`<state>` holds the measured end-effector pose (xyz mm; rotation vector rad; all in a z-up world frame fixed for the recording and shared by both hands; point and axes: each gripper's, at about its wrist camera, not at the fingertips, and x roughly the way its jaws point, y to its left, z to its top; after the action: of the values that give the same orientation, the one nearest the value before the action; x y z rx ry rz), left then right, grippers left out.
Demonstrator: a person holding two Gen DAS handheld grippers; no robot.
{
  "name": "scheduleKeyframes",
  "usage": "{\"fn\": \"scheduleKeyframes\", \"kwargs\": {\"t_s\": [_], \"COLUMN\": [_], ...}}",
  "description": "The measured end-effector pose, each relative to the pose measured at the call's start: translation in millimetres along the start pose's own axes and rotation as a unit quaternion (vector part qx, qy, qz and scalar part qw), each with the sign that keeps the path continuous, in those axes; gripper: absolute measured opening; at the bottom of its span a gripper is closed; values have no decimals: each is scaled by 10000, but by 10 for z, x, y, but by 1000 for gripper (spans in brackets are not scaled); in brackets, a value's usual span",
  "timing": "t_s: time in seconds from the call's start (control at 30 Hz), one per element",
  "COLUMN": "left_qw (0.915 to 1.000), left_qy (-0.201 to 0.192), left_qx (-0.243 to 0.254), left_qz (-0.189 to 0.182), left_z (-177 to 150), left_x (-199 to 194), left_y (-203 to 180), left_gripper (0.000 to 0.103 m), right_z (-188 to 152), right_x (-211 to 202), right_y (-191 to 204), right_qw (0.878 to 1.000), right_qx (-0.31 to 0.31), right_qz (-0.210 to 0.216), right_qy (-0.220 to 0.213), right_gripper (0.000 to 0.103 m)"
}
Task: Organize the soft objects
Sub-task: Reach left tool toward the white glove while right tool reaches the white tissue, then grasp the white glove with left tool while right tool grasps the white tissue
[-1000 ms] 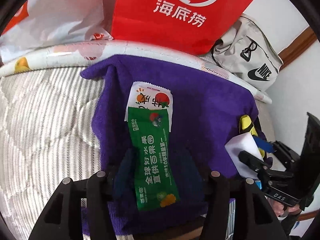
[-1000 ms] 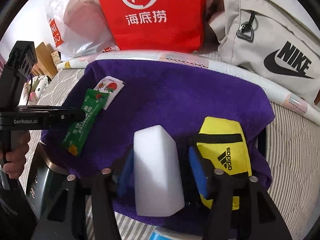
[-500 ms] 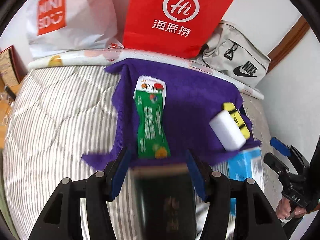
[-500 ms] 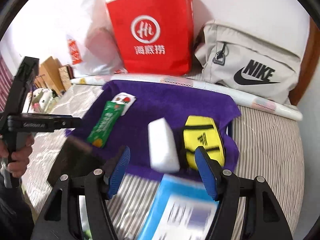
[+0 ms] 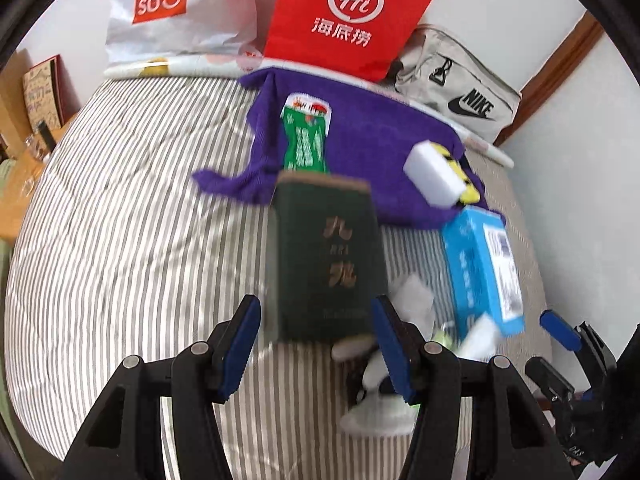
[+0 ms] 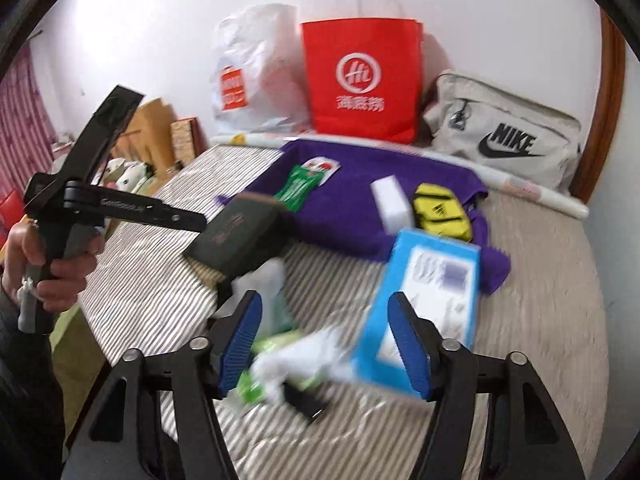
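2 handheld grippers hover over a bed with a grey-and-white striped quilt (image 5: 132, 240). The left gripper (image 5: 316, 344) has its blue-padded fingers (image 5: 240, 344) spread, with the near end of a dark green rectangular box with gold characters (image 5: 328, 256) lying on the quilt in front of the gap; no pad presses on it. The right gripper (image 6: 326, 344) also has its fingers (image 6: 408, 348) spread and empty, its jaws having just been closing a little, above a blurred heap of white and green plastic wrapping (image 6: 288, 360) beside a light blue cardboard box (image 6: 424, 300). Farther back a purple plush towel (image 6: 360, 200) is spread on the quilt, carrying 4 soft things: a green snack sachet (image 6: 298, 188) overlapping a white sachet with red fruit print (image 6: 324, 166), a white foam block (image 6: 394, 200), and just beside it a yellow pouch with black trim (image 6: 440, 210). Against the wall stand a white Miniso plastic bag (image 5: 168, 8), a red paper bag with white logo (image 5: 348, 12) and a beige Nike bag (image 6: 504, 140). A person's hand (image 6: 52, 256) grips the left tool's handle.
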<state>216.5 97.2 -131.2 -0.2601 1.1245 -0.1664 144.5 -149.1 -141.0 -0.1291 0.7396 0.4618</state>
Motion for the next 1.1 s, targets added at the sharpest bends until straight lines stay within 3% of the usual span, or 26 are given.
{"fn": "scheduleKeyframes", "kwargs": {"t_s": [0.13,0.23,0.43,0.57,0.83,0.9,0.93,1.1], "left_qw": [9999,9997,9998,9992,9987,9985,9985,9978], "left_qy": [46,77,41,89,-23,-40,-41,-85], "left_qx": [-133,-198,-153,-133,92,173,200,350], "left_qz": [-26,-119,-144,-377,-503,-514,-509,-558], "left_z": [-214,-340,-545,-634,-669,-668,-666,-657], "left_x": [6,18,56,133,166,172,175,212], "left_y": [82,143,209,208,110,47,25,-173], "left_gripper": [56,56,56,56,56,56,56,56], "right_z": [-213,-343,-491,-544,-493,-497,-489,-522], "right_x": [27,141,376,515,701,727,736,619], "right_y": [178,257,284,224,177,178,183,156], "right_qw": [9998,9993,9982,9956,9944,9944,9946,9957], "right_qx": [1,24,289,682,900,913,892,847], "right_qz": [163,238,110,157,-100,13,45,146], "right_qy": [115,299,509,627,546,528,526,354], "right_gripper": [52,40,39,39,40,33,24,24]}}
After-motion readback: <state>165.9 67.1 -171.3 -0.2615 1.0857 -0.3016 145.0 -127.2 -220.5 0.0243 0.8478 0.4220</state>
